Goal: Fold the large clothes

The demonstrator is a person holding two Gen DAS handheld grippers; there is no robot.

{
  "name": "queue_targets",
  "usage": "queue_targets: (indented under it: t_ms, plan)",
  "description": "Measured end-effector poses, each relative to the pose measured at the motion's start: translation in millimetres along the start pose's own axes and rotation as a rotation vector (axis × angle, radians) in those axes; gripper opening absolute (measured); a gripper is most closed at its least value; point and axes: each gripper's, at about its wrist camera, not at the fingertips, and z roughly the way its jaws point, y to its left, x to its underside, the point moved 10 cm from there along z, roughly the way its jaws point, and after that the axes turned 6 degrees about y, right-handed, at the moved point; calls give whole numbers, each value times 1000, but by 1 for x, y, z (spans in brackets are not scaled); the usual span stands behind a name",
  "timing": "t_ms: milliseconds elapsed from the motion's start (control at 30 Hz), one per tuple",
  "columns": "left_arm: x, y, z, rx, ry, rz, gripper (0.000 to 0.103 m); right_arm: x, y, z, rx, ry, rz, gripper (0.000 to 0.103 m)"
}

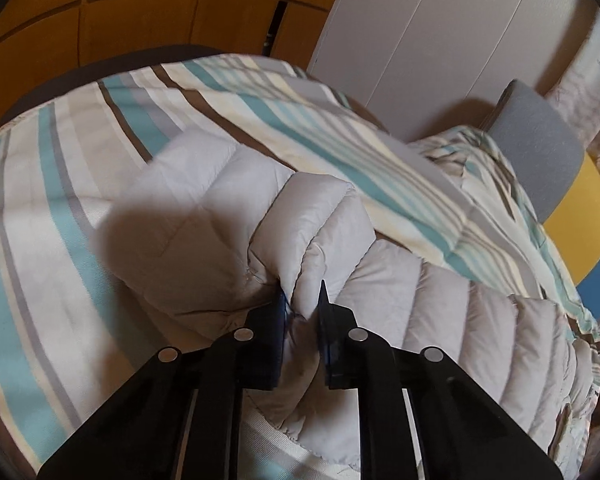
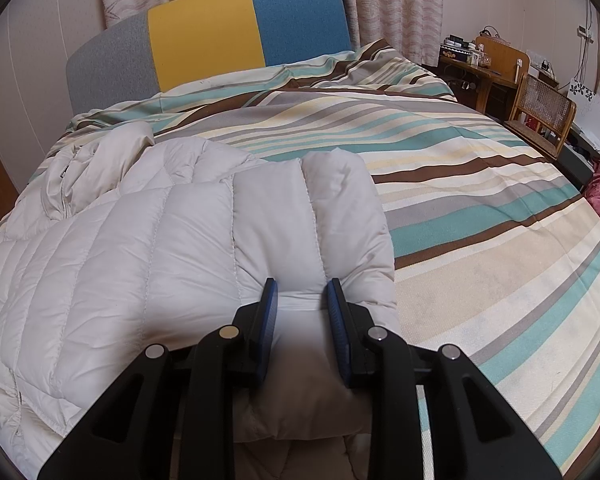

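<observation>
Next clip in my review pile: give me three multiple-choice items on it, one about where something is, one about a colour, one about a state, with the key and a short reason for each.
1. Where does the puffer jacket lie?
A. On the striped bedspread
B. On the wooden chair
C. On the floor

2. Which colours make up the headboard?
A. Red, white, black
B. Grey, yellow, blue
C. All brown

3. What is the left gripper doing?
A. Hanging open above bare bedding
B. Pinching a fold of the jacket
C. Holding a pillow

Key:
1 A: the jacket is spread over the striped bedspread, while the wooden chair stands off to the side.
2 B: three panels run grey, yellow, blue from left to right.
3 B: pale quilted fabric is bunched between its fingers; the right gripper likewise pinches jacket fabric.
</observation>
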Motion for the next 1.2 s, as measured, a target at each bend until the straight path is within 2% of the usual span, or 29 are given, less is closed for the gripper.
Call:
queue_targets:
  t_ms: [233, 467, 667, 733, 933, 1033, 1200]
  plan:
    - [-6, -10, -39, -1, -135, 22, 14, 0, 1, 0, 1, 0, 0, 26]
    - [-5, -61, -91, -31, -317, 165, 14, -1, 0, 0, -1, 0, 0, 26]
    - [17, -128, -132, -9, -434, 339, 14, -2, 1, 0, -7, -1, 2, 27]
    - [28, -148, -141, -5, -460, 403, 14, -2, 2, 0, -10, -1, 3, 27]
    - [85, -226, -156, -19, -525, 692, 14, -2, 3, 0, -17, -2, 6, 27]
    - [114, -253, -150, -20, -526, 800, 14, -2, 3, -1, -21, -3, 6, 28]
    - [160, -290, -140, 7, -507, 916, 14, -2, 2, -1, -20, -3, 6, 28]
